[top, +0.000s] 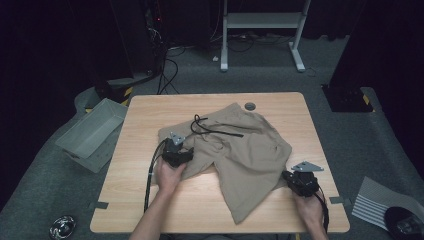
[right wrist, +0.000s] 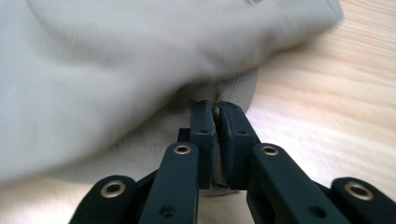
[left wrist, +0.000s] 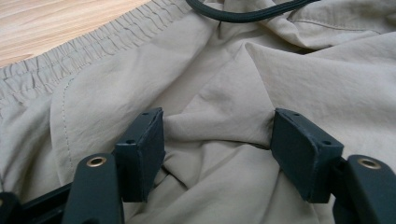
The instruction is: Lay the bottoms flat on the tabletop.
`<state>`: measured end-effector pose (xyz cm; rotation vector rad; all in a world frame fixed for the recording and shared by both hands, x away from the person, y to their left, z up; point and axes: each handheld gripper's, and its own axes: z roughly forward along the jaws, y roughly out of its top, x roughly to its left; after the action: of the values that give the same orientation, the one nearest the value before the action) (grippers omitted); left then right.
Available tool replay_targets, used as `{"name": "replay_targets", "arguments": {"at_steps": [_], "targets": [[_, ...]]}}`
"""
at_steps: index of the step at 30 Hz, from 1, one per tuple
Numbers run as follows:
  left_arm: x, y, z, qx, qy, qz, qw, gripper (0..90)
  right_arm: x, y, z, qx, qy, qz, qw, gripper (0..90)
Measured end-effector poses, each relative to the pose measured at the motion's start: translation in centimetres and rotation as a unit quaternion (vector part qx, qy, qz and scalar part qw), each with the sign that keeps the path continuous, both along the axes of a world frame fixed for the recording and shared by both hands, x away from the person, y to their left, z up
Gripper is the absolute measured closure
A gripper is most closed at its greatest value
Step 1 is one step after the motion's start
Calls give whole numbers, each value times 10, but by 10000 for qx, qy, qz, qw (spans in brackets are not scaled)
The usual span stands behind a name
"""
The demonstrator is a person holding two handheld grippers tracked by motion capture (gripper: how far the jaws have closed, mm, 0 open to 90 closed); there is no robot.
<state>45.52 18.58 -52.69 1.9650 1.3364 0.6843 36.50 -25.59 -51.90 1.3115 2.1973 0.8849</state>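
- So we've got a pair of beige shorts (top: 240, 150) lying crumpled across the middle of the wooden table (top: 150, 107), waistband toward the left, black drawstring (top: 212, 129) looped on top near the far side.
- The right gripper (top: 294, 181) sits at the near right edge of the cloth. In the right gripper view its jaws are pinched together on the hem of the shorts (right wrist: 140, 70), with a sliver of fabric squeezed between the pads. That looks like a solid bite on a leg hem.
- The left gripper (top: 181, 156) is over the waistband side. In the left gripper view its jaws stand wide apart with a raised fold of the shorts (left wrist: 219, 126) sitting between them; the pads look to be right at the fold, but they aren't clamped on it.
- Our read: we're at the grabbing stage, one side caught and the other lined up, probably to spread or fold the thing.
- Next move, as we see it: shut the left jaws on that fold, low enough to catch more than the top wrinkle, then lift or pull both hands apart evenly.
- Watch-outs: the fabric looks slippery and thin, so a shallow pinch may slide out, and the drawstring could drag along.
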Motion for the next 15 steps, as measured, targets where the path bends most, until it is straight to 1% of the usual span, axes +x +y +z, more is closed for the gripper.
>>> {"name": "replay_targets", "arguments": {"at_steps": [2,3,4,5,6,8,9,10,11,12,13,14,15], "targets": [[1,6,0,-21,1,79,10000,349,-6,-7,0,31,-19,-38,10000,848],[1,14,0,-41,21,195,9998,349,-8,-11,0,44,-15,-72,10000,847],[1,14,0,-41,21,195,9998,349,-8,-11,0,45,-10,-78,10000,845],[0,23,0,-50,23,326,9995,349,-8,-10,0,27,-2,-92,10000,839],[0,23,0,-50,23,326,9995,350,-7,-8,0,16,-3,-83,10000,817],[-1,32,-1,-67,25,469,9989,350,-4,-2,1,64,-74,-41,9999,707],[-1,36,0,-68,42,525,9986,350,-4,-2,1,64,-74,-41,9999,707],[-2,39,-1,-87,42,572,9983,350,-2,1,2,94,-143,-17,9999,662],[-2,42,-1,-89,46,610,9981,350,4,11,5,184,-220,47,9996,606],[-3,45,-1,-88,46,648,9979,350,4,11,5,184,-220,47,9996,606],[-3,46,-1,-89,42,683,9976,350,8,16,6,220,-206,85,9995,598],[-4,47,-1,-83,48,699,9975,350,17,28,5,100,-109,202,9997,613],[-4,47,-1,-88,43,708,9974,350,17,28,5,100,-109,202,9997,613]]}}
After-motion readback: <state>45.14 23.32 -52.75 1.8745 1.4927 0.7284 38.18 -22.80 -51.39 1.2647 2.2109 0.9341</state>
